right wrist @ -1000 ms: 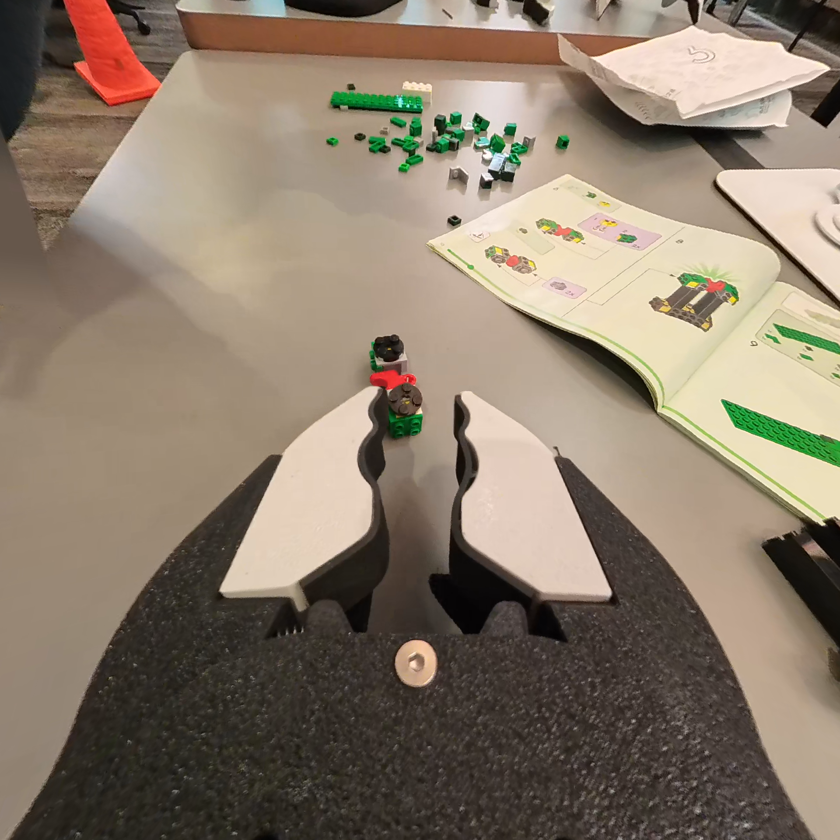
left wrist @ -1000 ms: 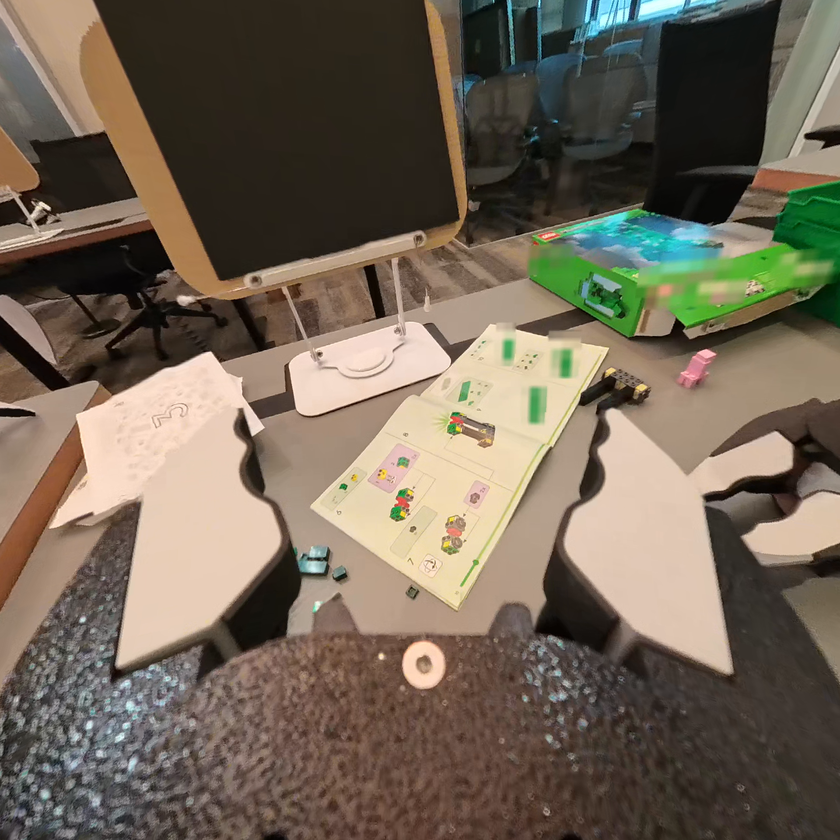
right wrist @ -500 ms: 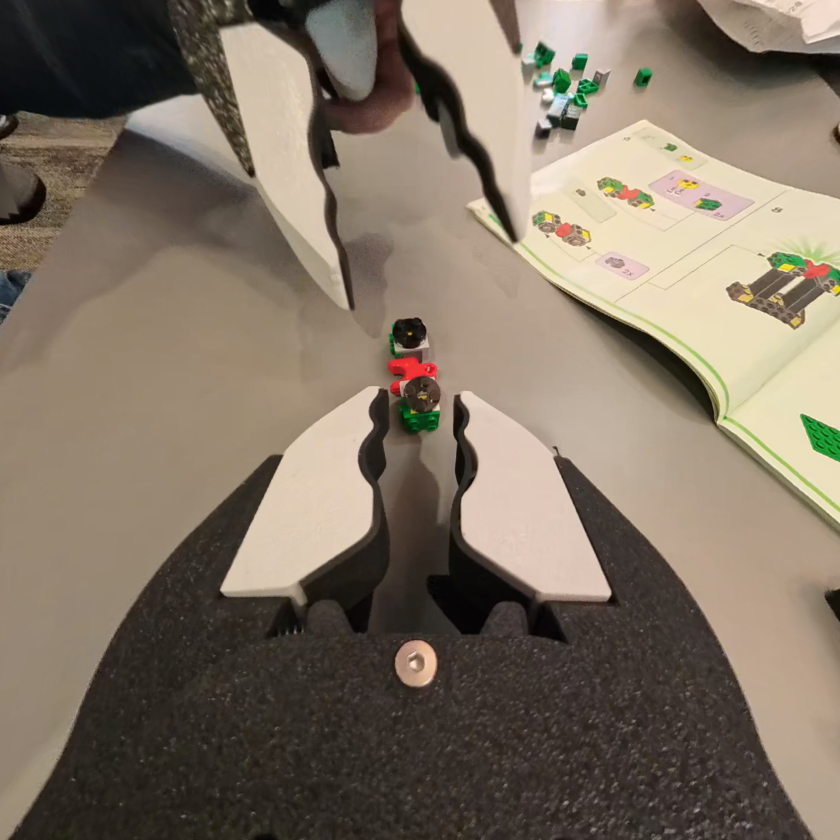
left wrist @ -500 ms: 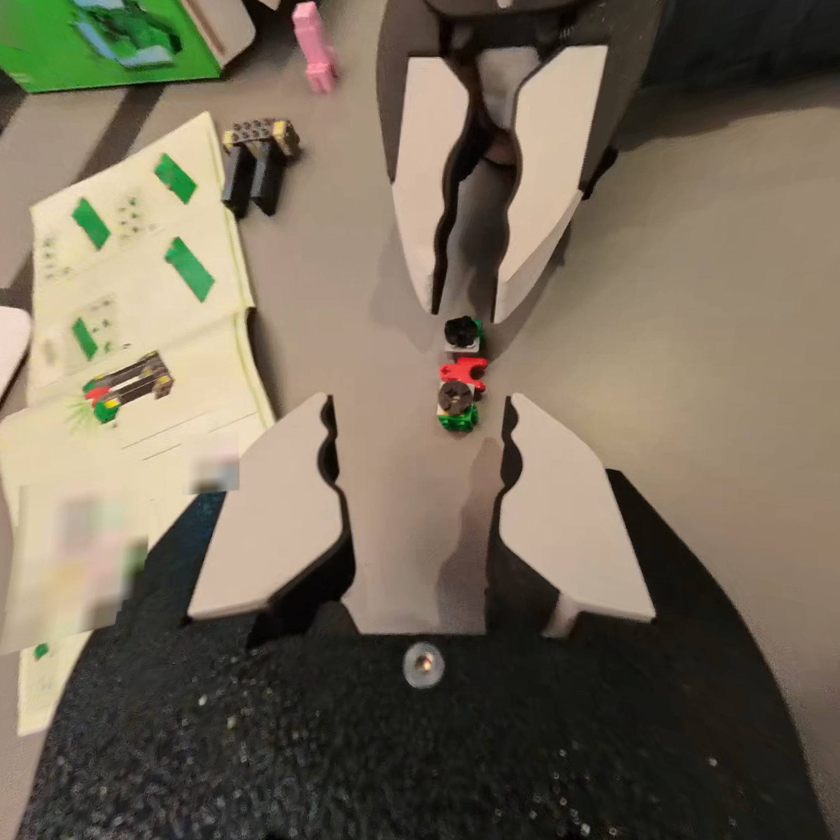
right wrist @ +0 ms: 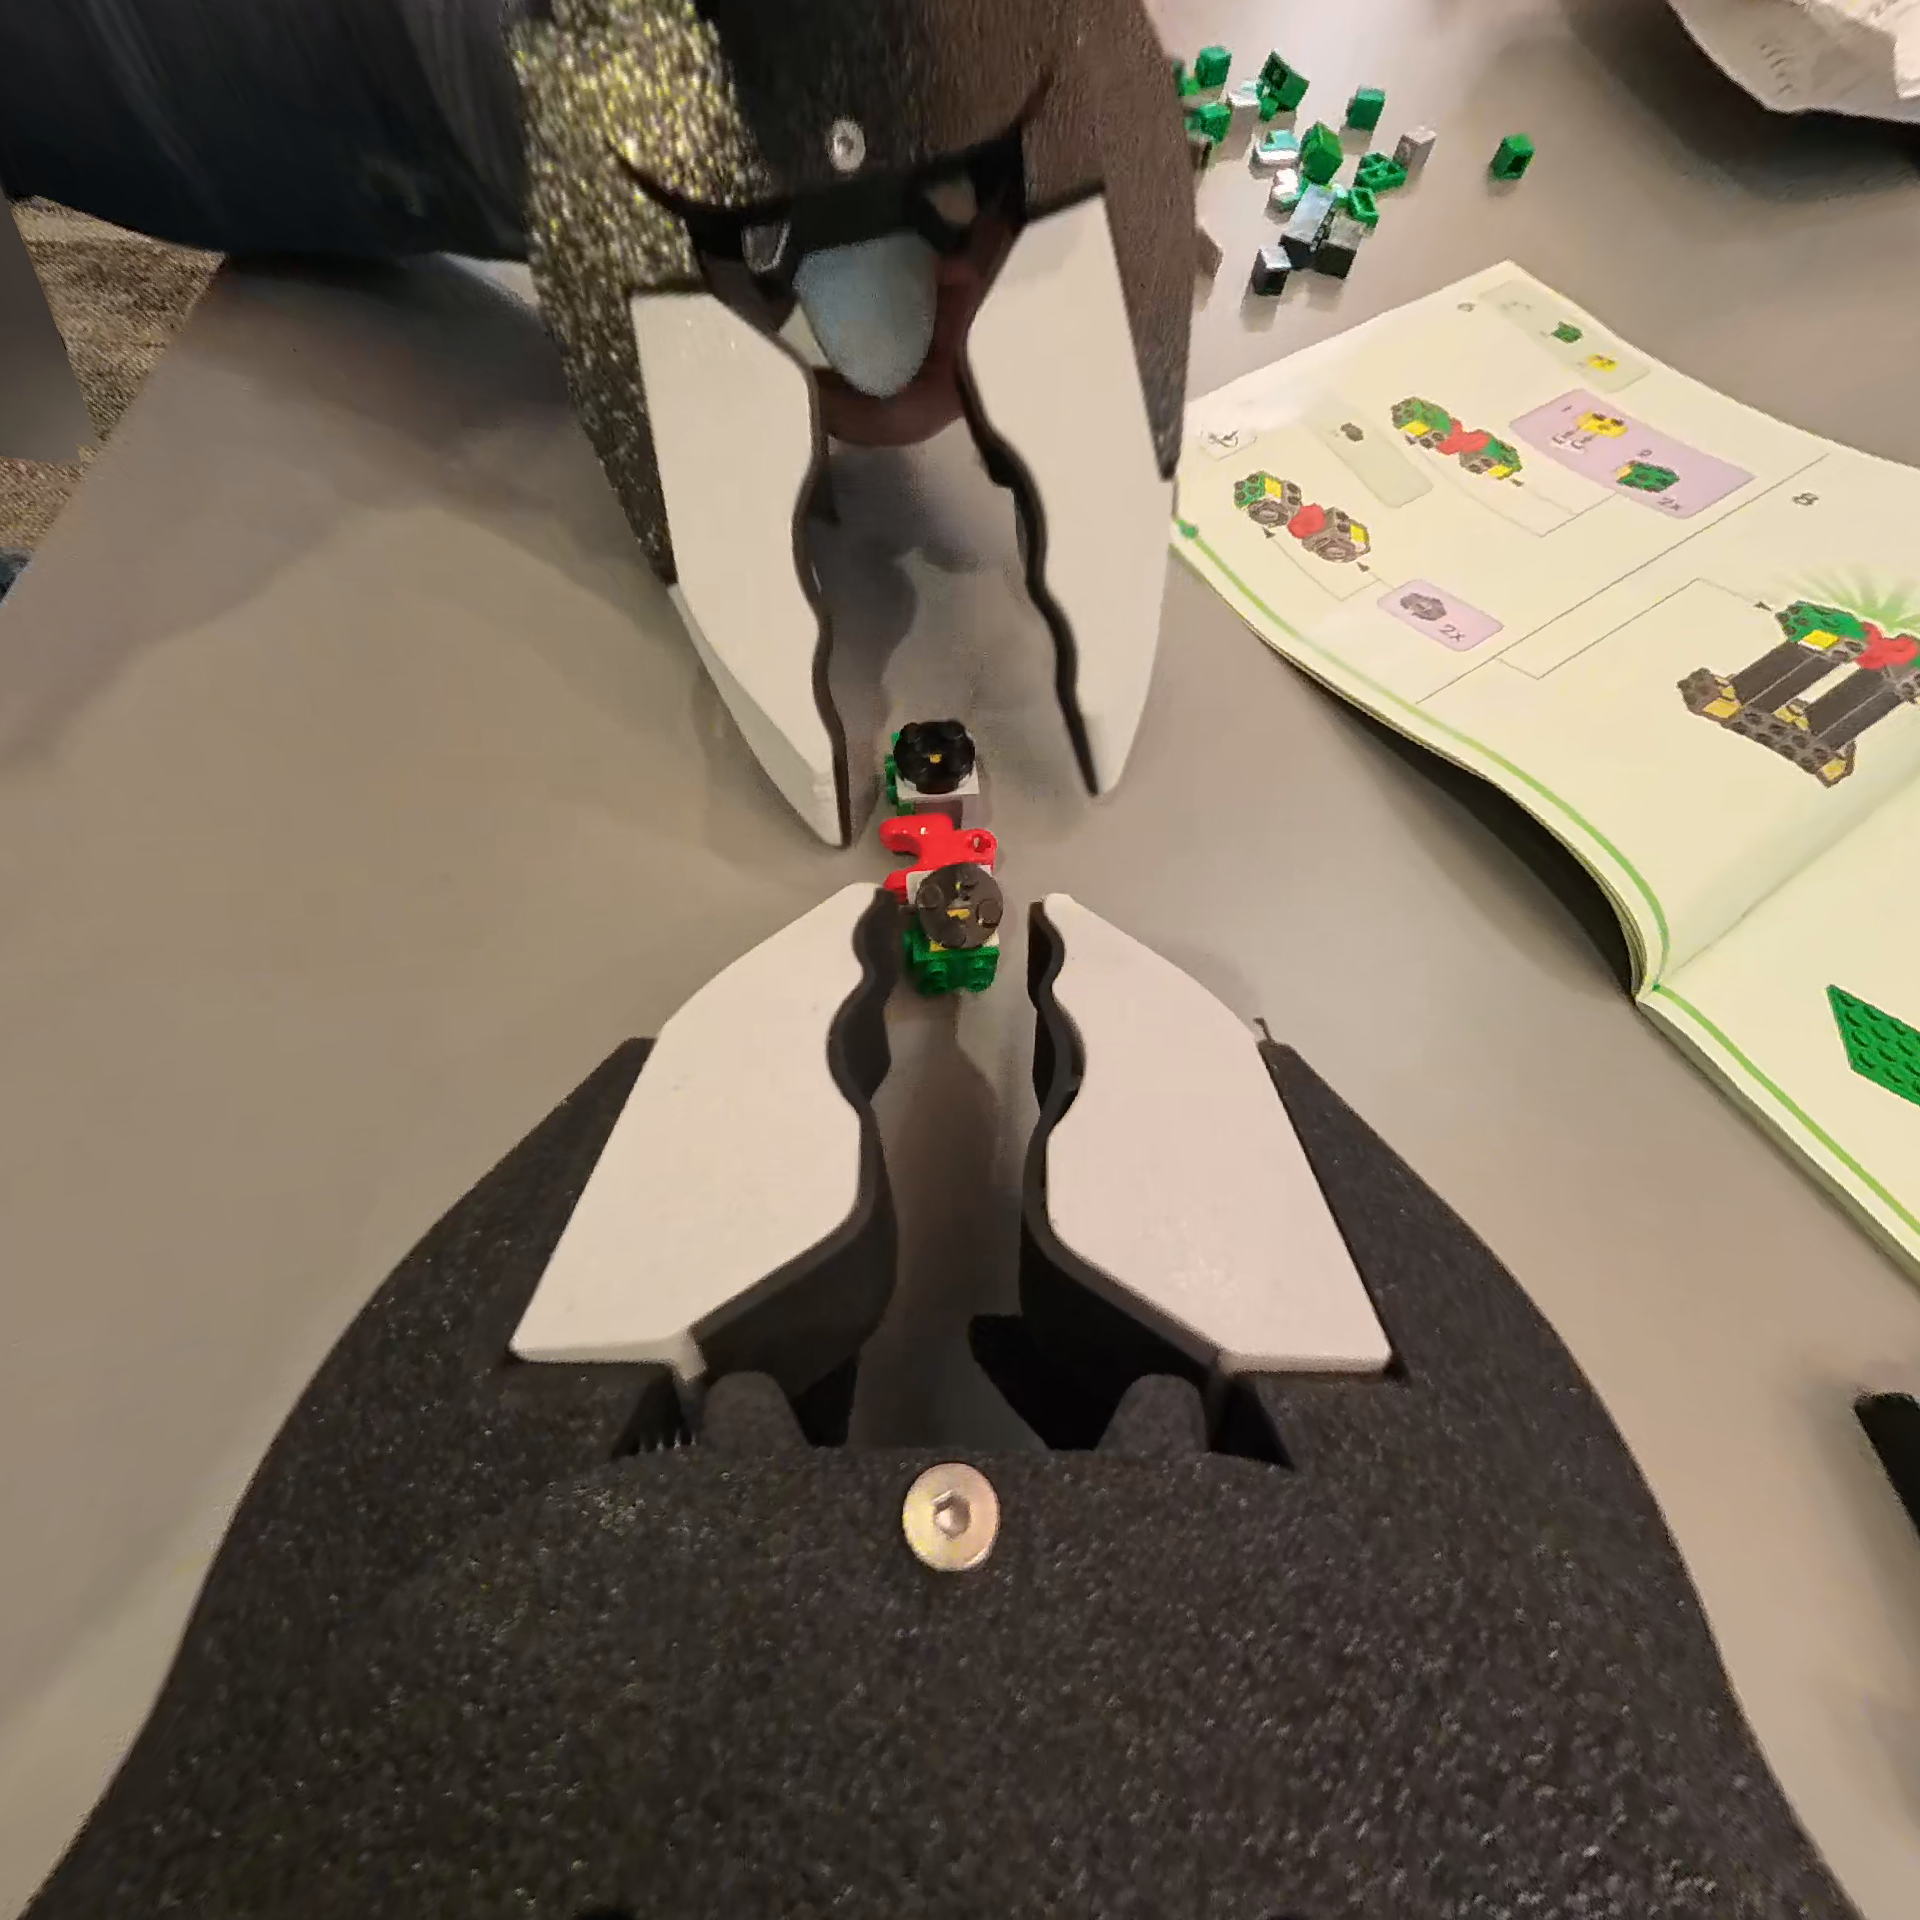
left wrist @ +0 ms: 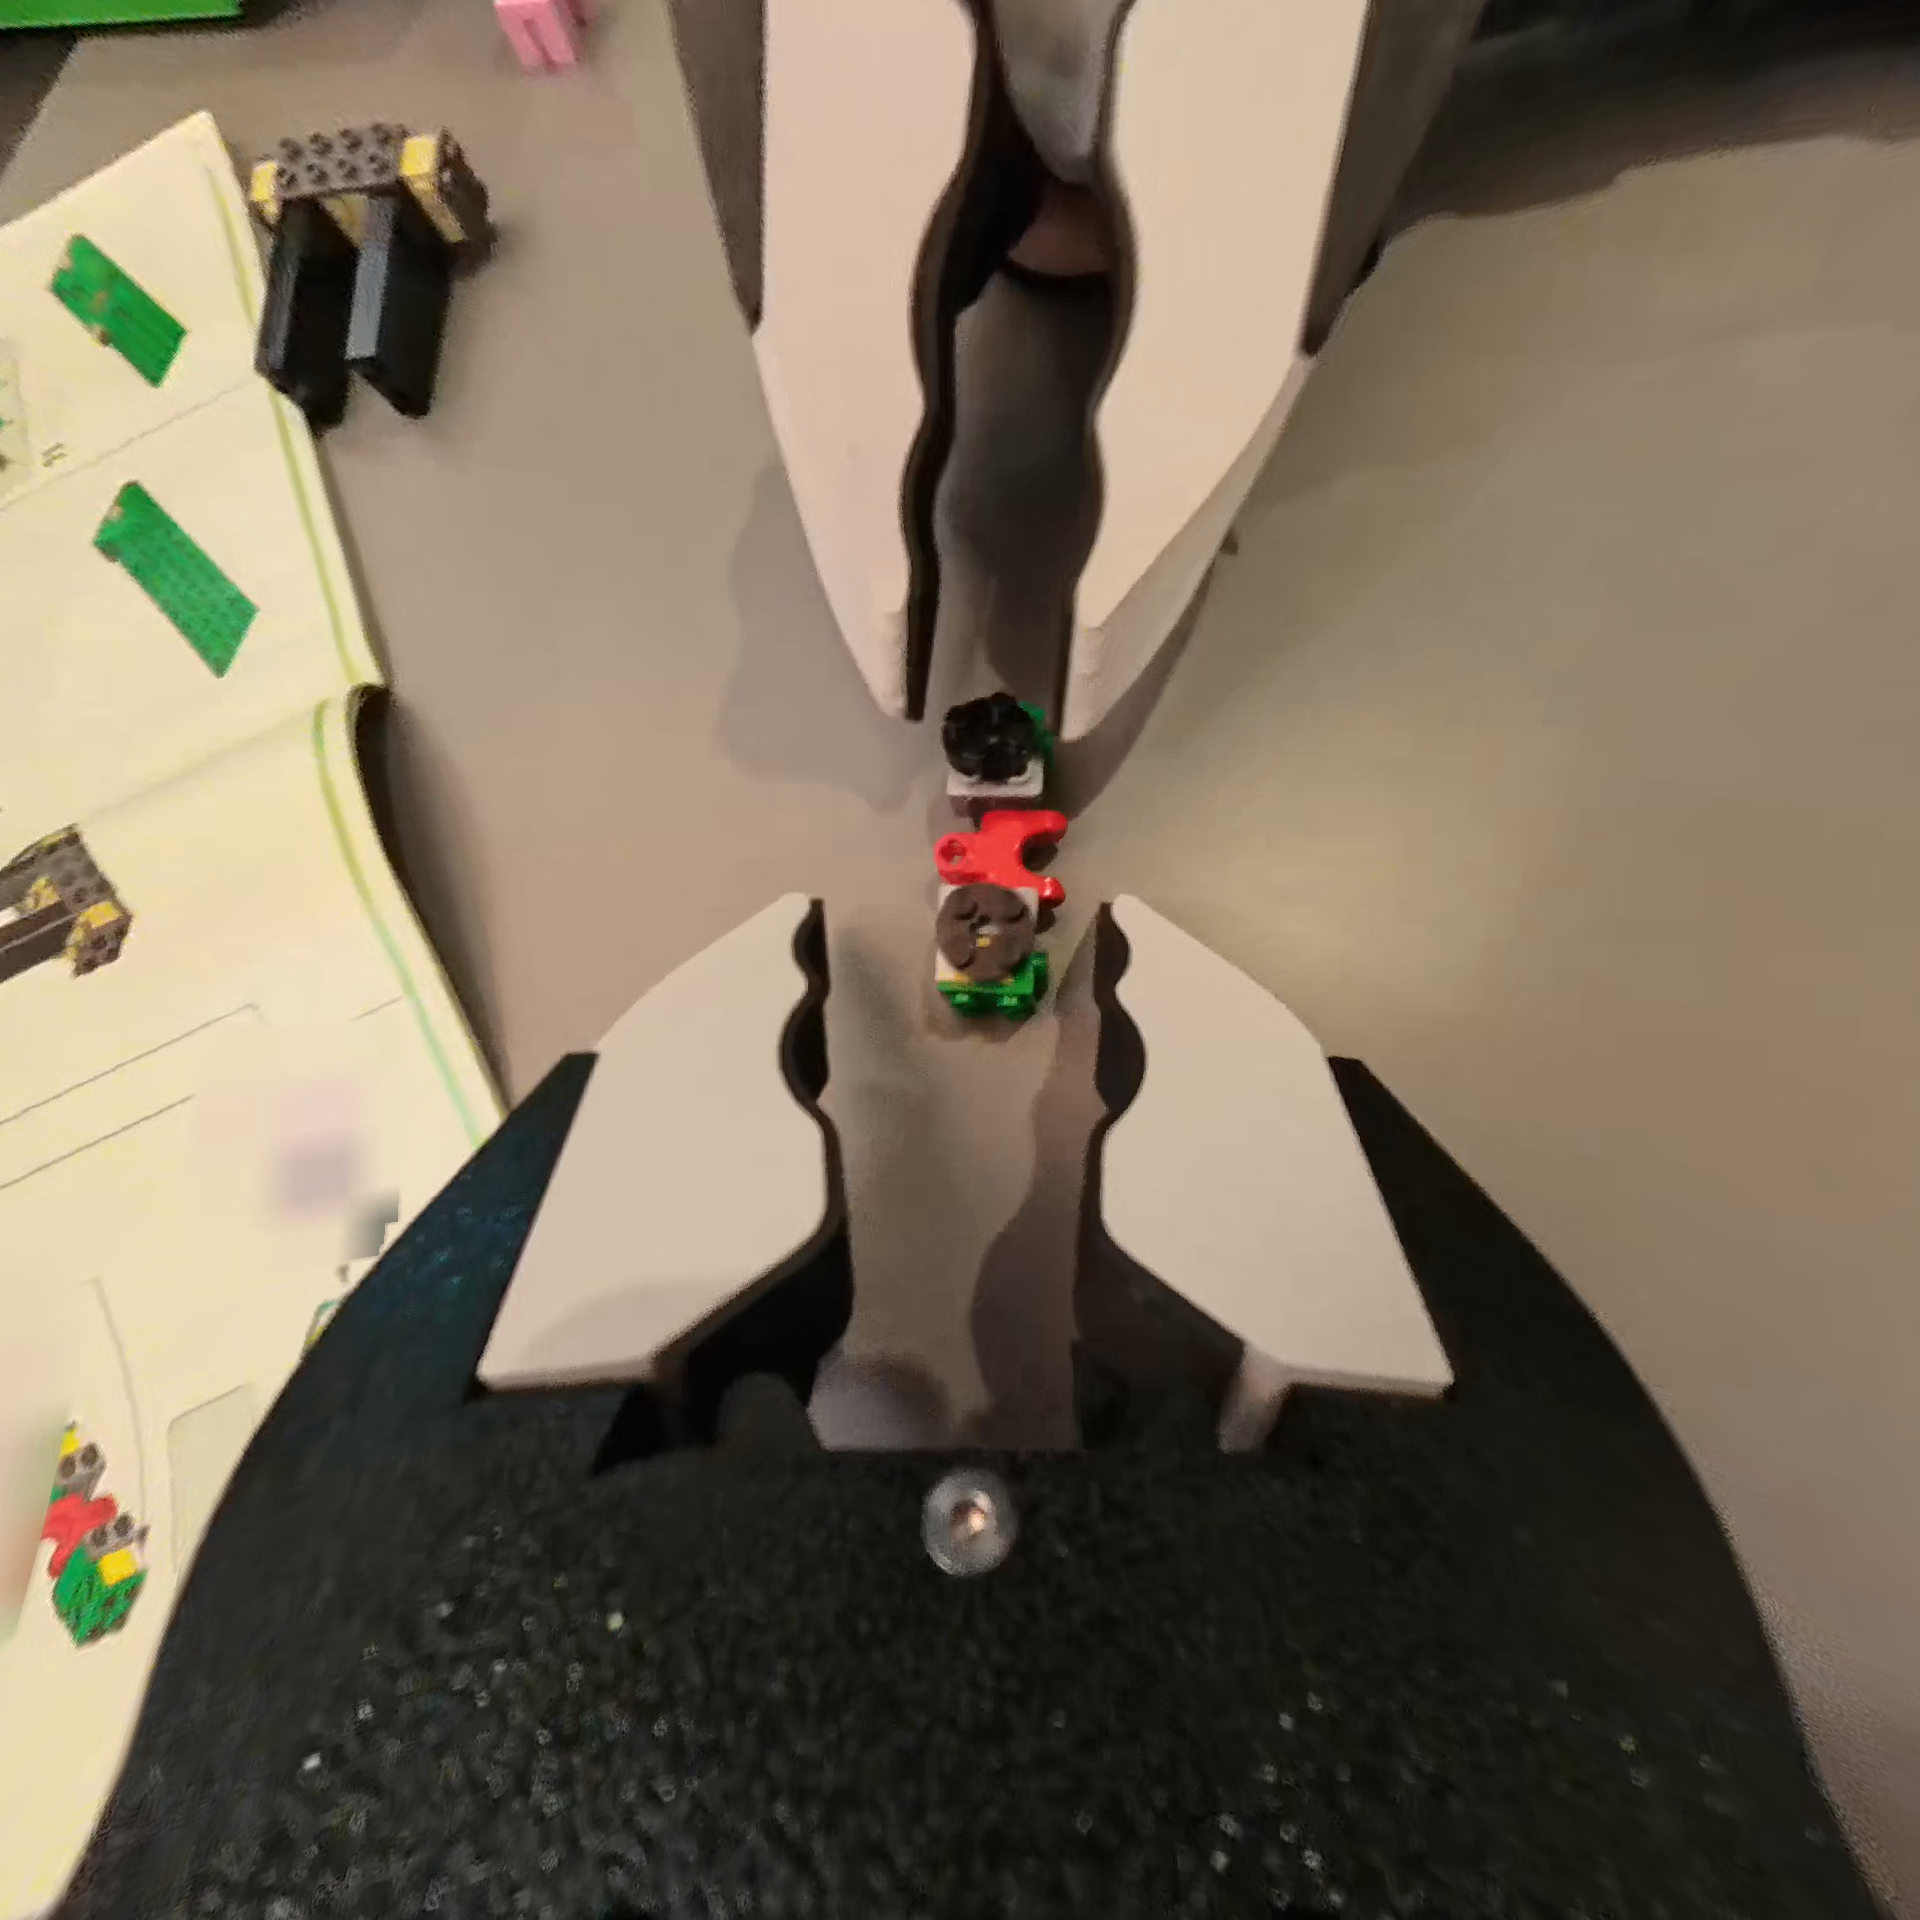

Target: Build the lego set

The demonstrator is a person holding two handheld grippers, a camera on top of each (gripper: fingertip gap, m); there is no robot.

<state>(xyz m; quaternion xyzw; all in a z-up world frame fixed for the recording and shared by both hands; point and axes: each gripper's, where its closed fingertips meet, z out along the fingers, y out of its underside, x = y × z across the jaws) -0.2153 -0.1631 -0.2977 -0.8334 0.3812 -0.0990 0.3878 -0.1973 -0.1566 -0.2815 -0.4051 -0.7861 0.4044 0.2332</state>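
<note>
A small lego assembly (left wrist: 992, 862) lies on the grey table: two green-and-grey ends topped with black round plates, joined by a red piece. My left gripper (left wrist: 961, 914) is open, its tips either side of one end without touching. My right gripper (right wrist: 953, 906) faces it from the other side, open with a narrow gap, its tips flanking the assembly's other end (right wrist: 940, 862). The right gripper also shows in the left wrist view (left wrist: 992, 717), and the left gripper in the right wrist view (right wrist: 961, 800). Neither holds anything.
The open instruction booklet (left wrist: 156, 831) lies beside the assembly, also in the right wrist view (right wrist: 1558, 623). A black pillar build (left wrist: 353, 281) and a pink figure (left wrist: 540, 26) sit beyond it. Several loose green bricks (right wrist: 1320, 156) lie near a crumpled paper bag (right wrist: 1818, 52). Only a small space, under 4 cm, lies between the two pairs of fingers.
My left gripper swung down from facing across the table, narrowed its jaws and closed in on the assembly opposite the right gripper. The right gripper edged forward around its end.
</note>
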